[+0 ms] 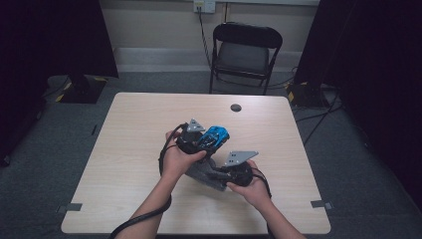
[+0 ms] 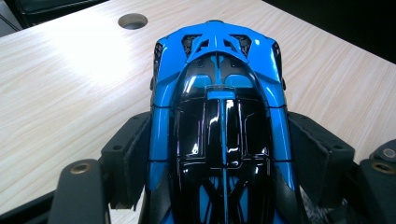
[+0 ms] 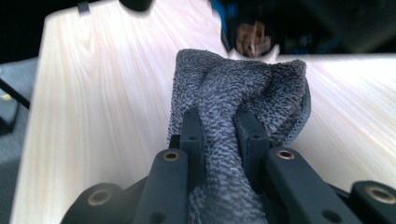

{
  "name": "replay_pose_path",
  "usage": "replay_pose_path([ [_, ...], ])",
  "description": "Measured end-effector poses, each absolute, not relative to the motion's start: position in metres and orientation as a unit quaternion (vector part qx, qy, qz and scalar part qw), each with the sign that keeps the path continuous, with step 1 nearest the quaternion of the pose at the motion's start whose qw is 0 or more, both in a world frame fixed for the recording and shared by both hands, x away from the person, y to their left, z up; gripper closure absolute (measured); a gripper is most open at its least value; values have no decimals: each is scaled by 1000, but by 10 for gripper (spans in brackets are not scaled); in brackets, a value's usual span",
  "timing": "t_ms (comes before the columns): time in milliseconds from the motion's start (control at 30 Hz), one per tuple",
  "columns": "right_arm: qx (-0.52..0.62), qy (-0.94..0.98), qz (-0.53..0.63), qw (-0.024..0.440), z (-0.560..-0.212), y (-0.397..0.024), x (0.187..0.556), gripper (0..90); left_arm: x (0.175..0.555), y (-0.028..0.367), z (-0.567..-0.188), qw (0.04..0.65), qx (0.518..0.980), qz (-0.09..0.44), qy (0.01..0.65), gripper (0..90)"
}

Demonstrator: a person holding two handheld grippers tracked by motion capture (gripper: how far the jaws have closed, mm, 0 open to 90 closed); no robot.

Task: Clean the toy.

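A glossy blue and black toy car (image 2: 219, 121) is clamped between the black pads of my left gripper (image 2: 219, 154), its far end pointing away over the table. From above, the toy car (image 1: 215, 136) sticks out of the left gripper (image 1: 201, 141) at mid-table. My right gripper (image 3: 224, 135) is shut on a bunched grey cloth (image 3: 243, 93), which bulges past the pads. In the high view the grey cloth (image 1: 201, 174) lies between the two hands, just under the car, with the right gripper (image 1: 216, 175) beside it.
The light wooden table (image 1: 129, 149) has a round cable hole (image 1: 236, 107) near its far edge. A black folding chair (image 1: 245, 52) stands behind the table. Dark screens flank the room, and cables trail over the grey floor.
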State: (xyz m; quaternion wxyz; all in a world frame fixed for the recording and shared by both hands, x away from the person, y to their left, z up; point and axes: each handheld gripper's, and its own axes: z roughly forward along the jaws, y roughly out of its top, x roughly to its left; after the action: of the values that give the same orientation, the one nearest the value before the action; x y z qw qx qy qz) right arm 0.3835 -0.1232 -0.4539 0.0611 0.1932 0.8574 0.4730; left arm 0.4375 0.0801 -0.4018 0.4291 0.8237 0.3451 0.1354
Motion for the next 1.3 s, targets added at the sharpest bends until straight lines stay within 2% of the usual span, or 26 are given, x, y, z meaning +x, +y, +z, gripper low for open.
replay_pose_path([
  [233,220,851,470,74,-456,-146,390,756,434,102,-403,425,818,145,359,283],
  [967,362,802,443,170,-457,-241,422,750,430,173,-446,382,811,157,414,283],
  [1300,402,792,423,179,-470,-262,432,741,436,205,-474,361,800,155,454,283],
])
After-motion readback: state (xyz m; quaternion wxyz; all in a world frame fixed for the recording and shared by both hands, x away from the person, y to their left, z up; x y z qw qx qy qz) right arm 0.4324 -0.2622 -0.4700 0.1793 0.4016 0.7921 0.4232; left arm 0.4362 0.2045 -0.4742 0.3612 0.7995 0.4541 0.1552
